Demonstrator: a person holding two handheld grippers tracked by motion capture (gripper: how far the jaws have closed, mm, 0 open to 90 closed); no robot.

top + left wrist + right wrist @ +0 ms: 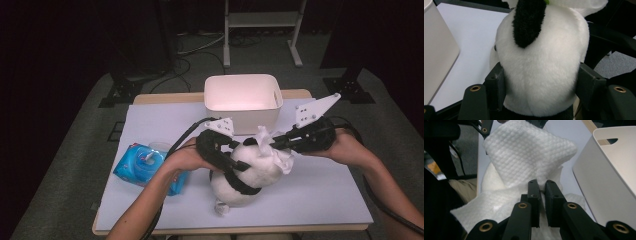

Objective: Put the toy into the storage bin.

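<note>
Now, the count of things on the table, one by one:

Plush toy: one, white with black parts (250, 172), lying on the white table cover (320, 195) in front of the bin, near the middle.

Left gripper: one (227, 162); its two jaws are clenched on the body of the plush toy (541, 75), one pad pressing into the fur on each side.

Right gripper: one (280, 142); its two jaws are nearly together and pinch a white wipe (529, 152) between them.

Wipe: one sheet in the jaws, resting against the top of the plush toy (272, 150), crumpled and folded.

Bin: one, white and rectangular (243, 100), standing at the far edge of the table, just behind the toy. I cannot tell if something lies inside.

Pack of wipes: one, blue (145, 167), at the left side of the table, partly under the left forearm.

Hands: two, each holding one gripper; the left hand (187, 157) and the right hand (350, 147) are on both sides of the toy.
</note>
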